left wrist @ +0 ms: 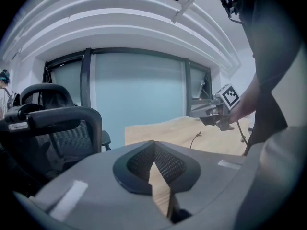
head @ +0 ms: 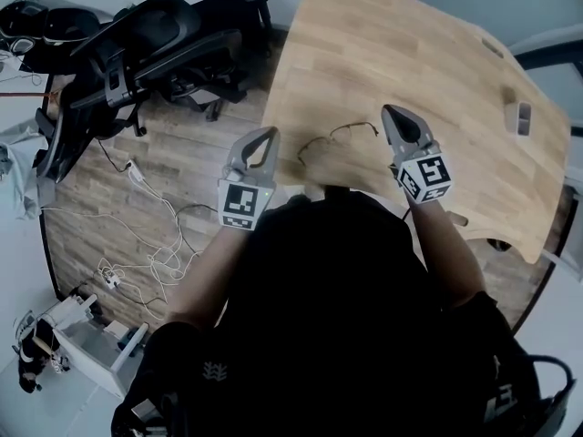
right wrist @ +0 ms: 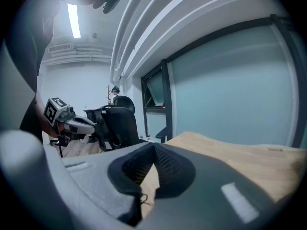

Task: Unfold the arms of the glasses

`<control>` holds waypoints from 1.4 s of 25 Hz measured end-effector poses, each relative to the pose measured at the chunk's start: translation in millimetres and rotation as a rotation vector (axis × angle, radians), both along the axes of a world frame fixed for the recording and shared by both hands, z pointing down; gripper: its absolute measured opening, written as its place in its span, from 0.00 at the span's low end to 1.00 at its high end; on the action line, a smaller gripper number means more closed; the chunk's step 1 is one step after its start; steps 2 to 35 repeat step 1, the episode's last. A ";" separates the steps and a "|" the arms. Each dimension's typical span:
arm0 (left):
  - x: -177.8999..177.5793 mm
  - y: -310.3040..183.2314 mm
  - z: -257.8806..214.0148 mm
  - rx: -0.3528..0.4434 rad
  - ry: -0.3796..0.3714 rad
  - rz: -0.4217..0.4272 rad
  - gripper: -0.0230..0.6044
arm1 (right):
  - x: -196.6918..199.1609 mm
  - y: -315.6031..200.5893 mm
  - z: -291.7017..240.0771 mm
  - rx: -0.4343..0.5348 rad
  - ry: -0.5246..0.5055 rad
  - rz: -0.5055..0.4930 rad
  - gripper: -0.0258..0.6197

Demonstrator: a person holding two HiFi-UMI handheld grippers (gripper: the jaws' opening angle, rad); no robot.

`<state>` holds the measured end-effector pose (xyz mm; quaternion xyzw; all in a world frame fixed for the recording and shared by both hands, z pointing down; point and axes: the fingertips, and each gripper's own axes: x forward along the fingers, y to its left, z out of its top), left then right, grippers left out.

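Note:
Thin wire-framed glasses lie on the wooden table near its front edge, between my two grippers. My left gripper hovers at the table's left edge, just left of the glasses, jaws shut and empty. My right gripper sits just right of the glasses, also shut with nothing in it. In the left gripper view the closed jaws point across the table, with a bit of the glasses and the right gripper beyond. In the right gripper view a piece of wire shows below the closed jaws.
Black office chairs stand left of the table on the wood floor. White cables trail across the floor and a white box sits at the lower left. A small grey fitting is set in the table's right side.

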<state>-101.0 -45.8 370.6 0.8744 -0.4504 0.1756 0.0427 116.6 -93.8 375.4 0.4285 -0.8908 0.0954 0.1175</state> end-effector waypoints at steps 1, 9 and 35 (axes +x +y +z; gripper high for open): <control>-0.3 -1.2 -0.1 0.001 -0.003 0.001 0.05 | -0.2 -1.4 0.5 -0.001 0.001 0.000 0.04; -0.3 -1.2 -0.1 0.001 -0.003 0.001 0.05 | -0.2 -1.4 0.5 -0.001 0.001 0.000 0.04; -0.3 -1.2 -0.1 0.001 -0.003 0.001 0.05 | -0.2 -1.4 0.5 -0.001 0.001 0.000 0.04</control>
